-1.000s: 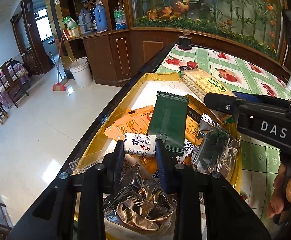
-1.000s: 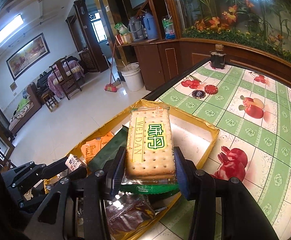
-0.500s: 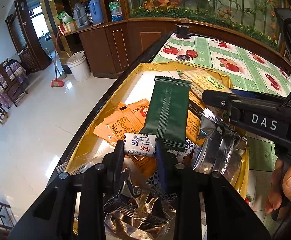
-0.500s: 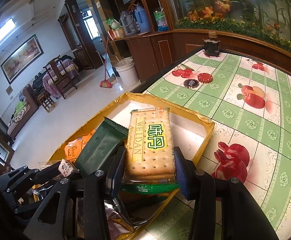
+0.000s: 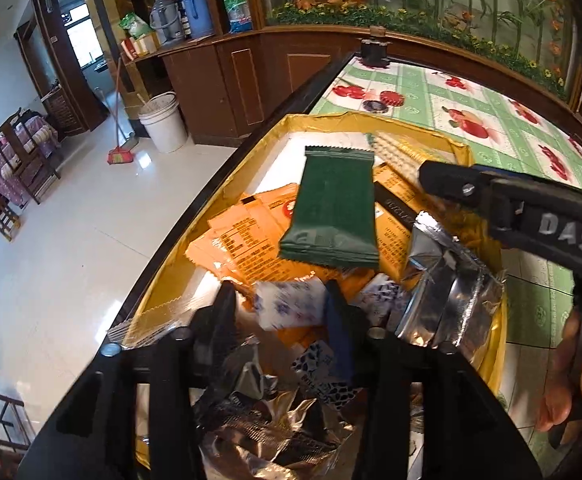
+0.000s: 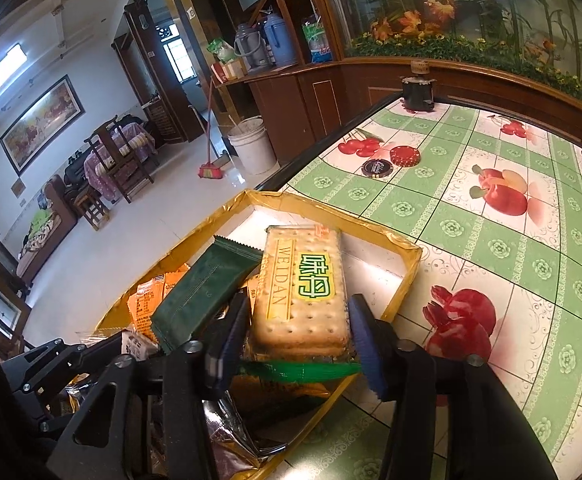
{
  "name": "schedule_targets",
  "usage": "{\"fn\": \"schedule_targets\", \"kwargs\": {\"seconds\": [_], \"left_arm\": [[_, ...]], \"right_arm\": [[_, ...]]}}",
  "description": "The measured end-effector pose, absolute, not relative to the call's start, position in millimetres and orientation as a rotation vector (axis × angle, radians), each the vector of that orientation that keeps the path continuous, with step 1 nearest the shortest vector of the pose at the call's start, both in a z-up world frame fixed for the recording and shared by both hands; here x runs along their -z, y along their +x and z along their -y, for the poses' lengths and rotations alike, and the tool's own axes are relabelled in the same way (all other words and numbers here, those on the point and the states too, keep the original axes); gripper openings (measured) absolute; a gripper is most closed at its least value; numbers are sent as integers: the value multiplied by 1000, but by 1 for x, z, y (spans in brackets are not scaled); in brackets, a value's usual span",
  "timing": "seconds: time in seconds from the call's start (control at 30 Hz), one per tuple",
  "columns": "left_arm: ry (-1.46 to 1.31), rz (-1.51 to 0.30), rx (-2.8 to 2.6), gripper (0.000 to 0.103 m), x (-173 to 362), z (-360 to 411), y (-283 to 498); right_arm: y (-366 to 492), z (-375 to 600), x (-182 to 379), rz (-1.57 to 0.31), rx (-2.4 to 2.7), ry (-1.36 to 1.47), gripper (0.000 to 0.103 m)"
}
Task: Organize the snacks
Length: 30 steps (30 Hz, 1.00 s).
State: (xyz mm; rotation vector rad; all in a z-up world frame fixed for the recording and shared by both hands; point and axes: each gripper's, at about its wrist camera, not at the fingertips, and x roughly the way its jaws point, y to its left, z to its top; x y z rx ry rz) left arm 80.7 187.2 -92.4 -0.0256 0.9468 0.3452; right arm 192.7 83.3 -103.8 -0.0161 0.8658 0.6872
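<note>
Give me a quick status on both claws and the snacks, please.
Left claw just opened, white candy loose between its fingers. Right claw just opened around cracker pack, pads clear. Both over yellow tray. Nothing blocking.

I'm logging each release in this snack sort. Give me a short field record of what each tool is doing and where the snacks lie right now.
Left tool: jaws just opened; blurred small white candy packet with blue print between the fingers, seemingly loose
Right tool: jaws just opened; clear-wrapped cracker pack with green label between the fingers, gaps at both sides
Container: shallow gold-rimmed tray on green fruit-print tablecloth
Top of pile: dark green foil packet over orange sachets
Near edge: silver foil bags
</note>
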Motion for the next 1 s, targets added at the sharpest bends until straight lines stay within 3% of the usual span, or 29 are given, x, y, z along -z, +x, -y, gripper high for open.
{"fn": "schedule_targets", "kwargs": {"seconds": [0.03, 0.1, 0.3, 1.0], "left_arm": [[-20, -950, -360, 64, 92, -188, 80], [-22, -946, -375, 73, 90, -190, 77], [-56, -894, -398, 82, 75, -194, 61], [-8, -712, -375, 82, 21, -160, -14]], "right_arm": [[192, -81, 101, -859, -687, -8, 71], [189, -79, 96, -844, -687, 0, 75], [178, -69, 79, -806, -700, 16, 79], [100, -10, 48, -758, -805, -3, 86]]}}
